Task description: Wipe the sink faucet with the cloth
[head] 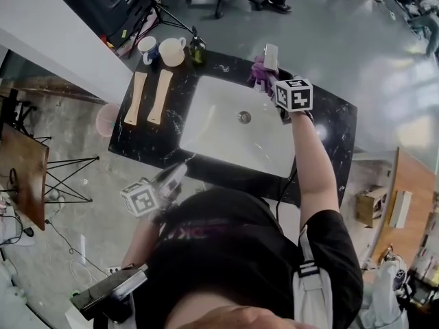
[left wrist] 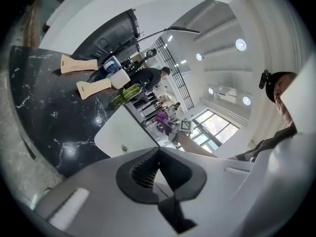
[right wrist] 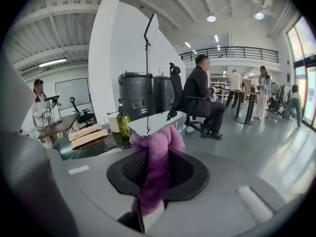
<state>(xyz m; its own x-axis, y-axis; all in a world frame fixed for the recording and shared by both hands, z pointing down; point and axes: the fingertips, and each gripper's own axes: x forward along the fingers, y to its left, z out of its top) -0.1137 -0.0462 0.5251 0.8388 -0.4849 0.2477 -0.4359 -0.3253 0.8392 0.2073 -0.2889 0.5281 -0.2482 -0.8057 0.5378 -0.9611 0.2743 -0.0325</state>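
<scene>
A white sink (head: pixel 212 125) is set in a black marble counter (head: pixel 147 139). The chrome faucet (head: pixel 271 55) stands at its far rim. A purple cloth (head: pixel 258 72) lies against the faucet's base. My right gripper (head: pixel 269 81) is shut on that cloth, and its marker cube sits just behind. In the right gripper view the cloth (right wrist: pixel 154 169) fills the jaws of the right gripper (right wrist: pixel 157 152) and bunches under the faucet's flat spout (right wrist: pixel 155 122). My left gripper (head: pixel 173 177) hovers at the counter's near edge, and in its own view the left gripper (left wrist: pixel 157 154) is open and holds nothing.
Two wooden boards (head: pixel 137 98) (head: pixel 160 96) lie on the counter's left part. Two mugs (head: pixel 147 46) (head: pixel 171 51) and a green bottle (head: pixel 197 50) stand at the back left. A pink bin (head: pixel 106 118) sits beside the counter. People sit and stand beyond the faucet (right wrist: pixel 200 95).
</scene>
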